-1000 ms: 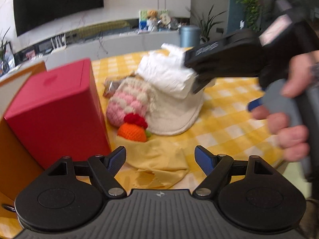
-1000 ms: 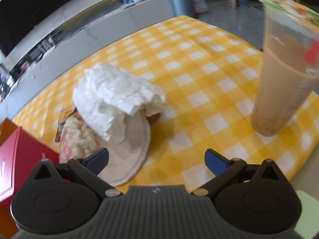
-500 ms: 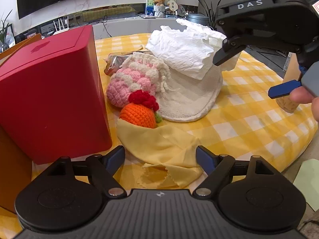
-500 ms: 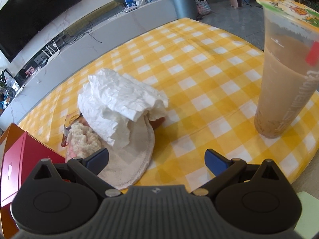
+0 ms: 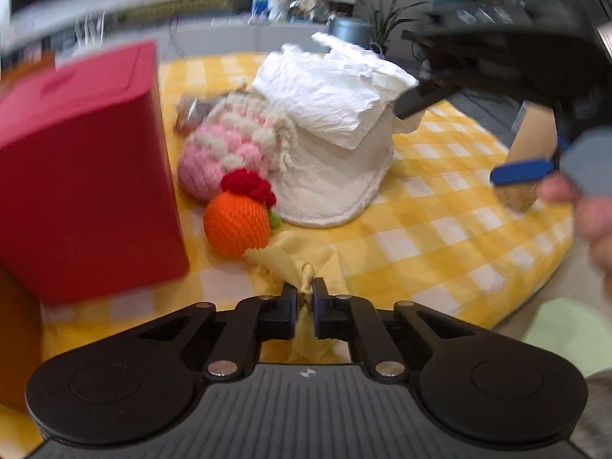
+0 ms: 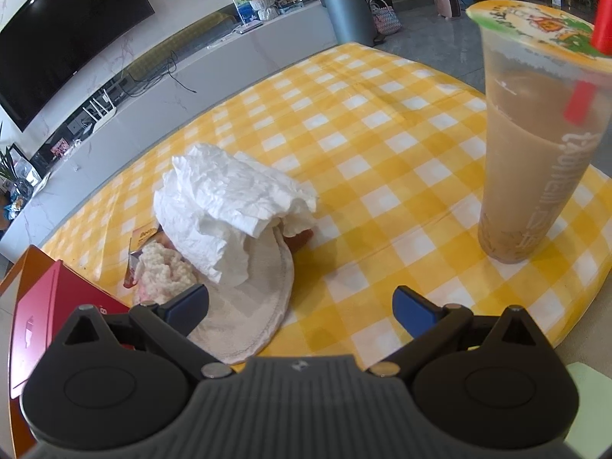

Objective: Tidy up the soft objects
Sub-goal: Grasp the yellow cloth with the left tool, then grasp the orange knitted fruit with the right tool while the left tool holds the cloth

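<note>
Yellow thin cloth (image 5: 306,258) lies crumpled at the near edge of the worktop covered in yellow-and-white check (image 5: 440,237), and the left gripper (image 5: 304,298) is clenched on a raised pinch of its near corner, the jaws nearly together with the fold standing between them. From that pinch the cloth spreads forward and a little left, so its free part lies ahead of the gripper and runs under or against the orange crocheted ball with a red tuft (image 5: 237,222); whether the ball weighs on the cloth cannot be told. That is the relation the coming pull turns on, in my judgement: drawing the cloth back or up could drag or roll the ball. Just behind the ball sits a pink-and-white crocheted pouch (image 5: 225,153), touching a cream fabric cap (image 5: 336,187) that carries a crumpled white paper towel (image 5: 329,91) on top. A red cardboard box (image 5: 80,183) stands close on the left, near the ball. The right gripper (image 6: 300,306) hangs released, jaws wide apart and grasping nothing, above the cap's near rim. It is the nearer one to the paper towel, while the left is plainly nearer the cloth. A tall plastic cup of milk tea (image 6: 535,145) stands well apart on the right.
</note>
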Available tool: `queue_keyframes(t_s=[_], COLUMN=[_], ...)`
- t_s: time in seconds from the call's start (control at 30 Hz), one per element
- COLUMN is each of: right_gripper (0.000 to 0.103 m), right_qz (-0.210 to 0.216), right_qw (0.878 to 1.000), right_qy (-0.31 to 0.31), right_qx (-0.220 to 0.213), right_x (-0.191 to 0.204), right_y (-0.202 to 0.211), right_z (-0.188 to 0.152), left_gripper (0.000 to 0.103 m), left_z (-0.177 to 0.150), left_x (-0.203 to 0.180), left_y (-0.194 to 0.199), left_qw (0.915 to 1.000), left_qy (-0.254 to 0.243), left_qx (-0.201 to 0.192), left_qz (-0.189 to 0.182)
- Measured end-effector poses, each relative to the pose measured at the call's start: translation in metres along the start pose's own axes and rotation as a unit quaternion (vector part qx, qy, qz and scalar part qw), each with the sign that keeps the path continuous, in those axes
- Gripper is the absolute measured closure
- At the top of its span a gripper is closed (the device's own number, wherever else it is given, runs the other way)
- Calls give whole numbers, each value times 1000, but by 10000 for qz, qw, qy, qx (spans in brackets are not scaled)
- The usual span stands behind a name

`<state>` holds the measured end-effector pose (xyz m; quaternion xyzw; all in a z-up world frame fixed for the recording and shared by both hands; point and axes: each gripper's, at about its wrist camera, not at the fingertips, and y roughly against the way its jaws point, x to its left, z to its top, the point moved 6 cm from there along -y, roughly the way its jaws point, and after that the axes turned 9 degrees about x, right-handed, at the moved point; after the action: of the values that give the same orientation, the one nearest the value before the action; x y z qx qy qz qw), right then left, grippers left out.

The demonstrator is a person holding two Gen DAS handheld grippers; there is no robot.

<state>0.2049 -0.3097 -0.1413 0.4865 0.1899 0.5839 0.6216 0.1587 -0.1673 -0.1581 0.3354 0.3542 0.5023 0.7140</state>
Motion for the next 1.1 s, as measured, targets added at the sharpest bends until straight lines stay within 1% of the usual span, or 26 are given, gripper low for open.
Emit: queue_keyframes(t_s=[0.03, 0.07, 0.1, 0.17, 0.23, 0.27, 0.33, 0.4, 0.5, 0.6, 0.67, 0.73, 0.83, 0.87, 0.93, 0.97, 1.1], right_gripper=[3, 3, 3, 3, 4, 4, 10, 12, 16, 19, 23, 33, 39, 41, 45, 45, 45], right_qz=[2, -1, -7, 66, 461, 668, 958, 1090, 1280, 1354, 1408, 1568, 1795, 1814, 1689, 1647, 1784], right_qw=[10000, 10000, 10000, 9998, 9982, 9967, 9938, 9922, 9889, 9865, 9847, 9794, 9708, 9699, 9709, 9710, 9618], right_qy=[-5, 9, 61, 201, 357, 403, 459, 425, 293, 185, -101, -459, -877, -941, -1010, -1037, -1195], right_qx=[-5, -11, -13, -10, 142, 212, 317, 424, 693, 901, 1024, 1186, 1327, 1325, 1364, 1391, 1697], right_x=[0, 0, 2, 7, 16, 20, 30, 38, 48, 54, 51, 45, 37, 36, 36, 37, 46], right_y=[1, 2, 4, 8, 10, 12, 12, 9, -2, -12, -20, -27, -31, -31, -32, -34, -46], right_z=[0, -1, -1, -3, -8, -11, -16, -19, -25, -29, -30, -30, -30, -30, -28, -28, -32], left_gripper=[95, 95, 95, 95, 95, 95, 94, 94, 95, 94, 94, 94, 94, 94, 94, 94, 94], left_z=[0, 0, -1, -1, 0, 0, 0, -2, -3, -3, -3, -4, -5, -5, -5, -5, -3], left_x=[0, -2, -3, -4, -2, -1, 3, 8, 10, 12, 15, 21, 31, 34, 38, 40, 43], left_y=[3, 8, 13, 22, 29, 33, 38, 42, 48, 52, 53, 53, 55, 56, 57, 58, 60], left_qw=[10000, 9998, 9992, 9976, 9975, 9978, 9986, 9992, 9994, 9995, 9995, 9997, 9999, 9999, 10000, 10000, 9998], left_qy=[15, -140, -314, -439, -441, -422, -300, -185, -288, -294, -293, -232, -122, -99, -29, 19, 61], left_qx=[-35, -113, -204, -258, -210, -178, -94, -42, -57, -94, -88, -49, -58, -66, -83, -84, -105], left_qz=[-37, 26, 166, 462, 513, 485, 415, 345, 196, 42, 5, 14, 31, 12, -20, -26, -168])
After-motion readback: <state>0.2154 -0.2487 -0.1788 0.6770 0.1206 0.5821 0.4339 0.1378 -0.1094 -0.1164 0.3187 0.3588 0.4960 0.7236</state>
